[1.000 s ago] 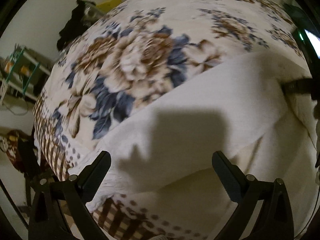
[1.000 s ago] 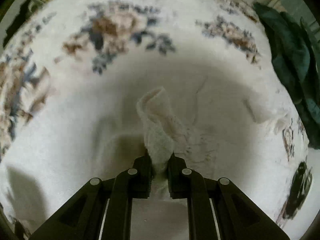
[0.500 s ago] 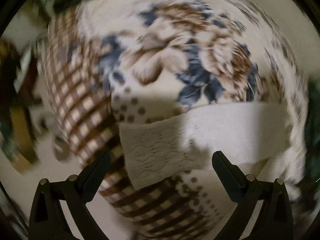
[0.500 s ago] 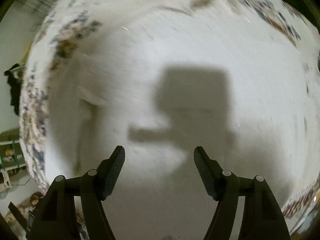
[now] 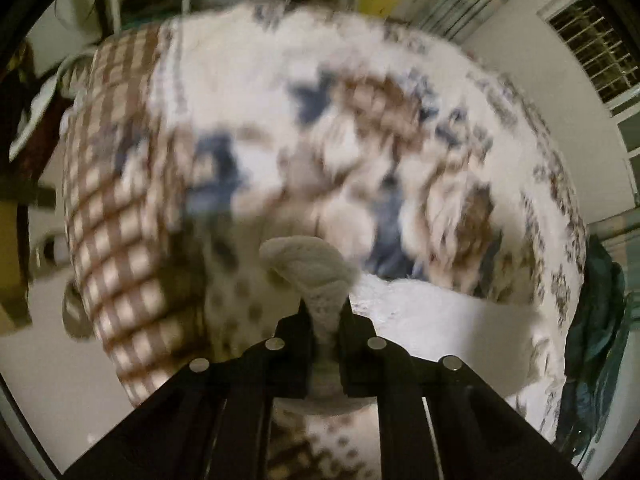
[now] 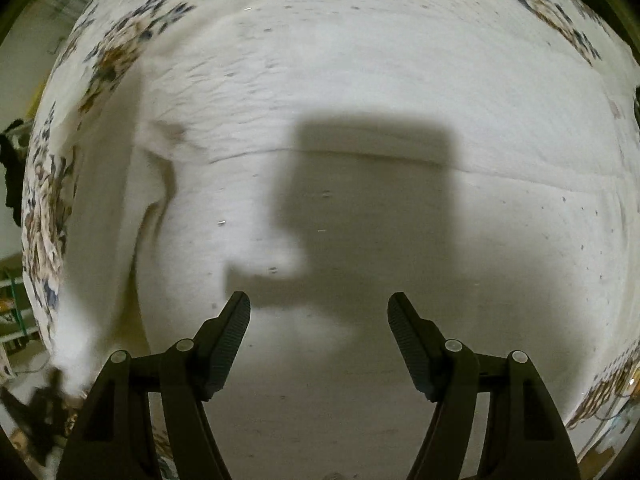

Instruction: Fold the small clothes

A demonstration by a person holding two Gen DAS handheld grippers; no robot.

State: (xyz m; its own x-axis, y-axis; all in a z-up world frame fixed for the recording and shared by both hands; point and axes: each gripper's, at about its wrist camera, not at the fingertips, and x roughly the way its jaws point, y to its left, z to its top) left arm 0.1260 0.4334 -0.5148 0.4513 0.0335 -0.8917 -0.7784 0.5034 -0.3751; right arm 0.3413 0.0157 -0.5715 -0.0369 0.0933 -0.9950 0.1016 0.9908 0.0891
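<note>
Since the earlier frames the two grippers have traded roles: the left one, whose fingers stood wide apart over the cloth, has closed on a bunch of it, while the right one, which had been pinching a fold a second ago, has let go and stands spread.

Largest in both views is the floral bedspread [image 5: 400, 152], cream with blue and brown blooms and a brown checked border [image 5: 116, 216] at its left side; it is blurred in the left wrist view. On it lies the white knitted garment [image 6: 360, 128], which fills nearly all of the right wrist view, spread fairly flat with a horizontal crease across the middle and a rumpled flap at its left. A blocky shadow [image 6: 368, 200] falls across its centre.

In the left wrist view the garment shows as a pale band [image 5: 460, 344] near the bed's close edge, running rightward from the tool. The left gripper [image 5: 325, 324] is clamped on its corner, and a rolled tuft of knit sticks up beyond the tips. The right gripper [image 6: 319, 312] hovers just above the cloth, holding nothing. Dark green fabric [image 5: 600, 320] hangs at the bed's right edge.
</note>
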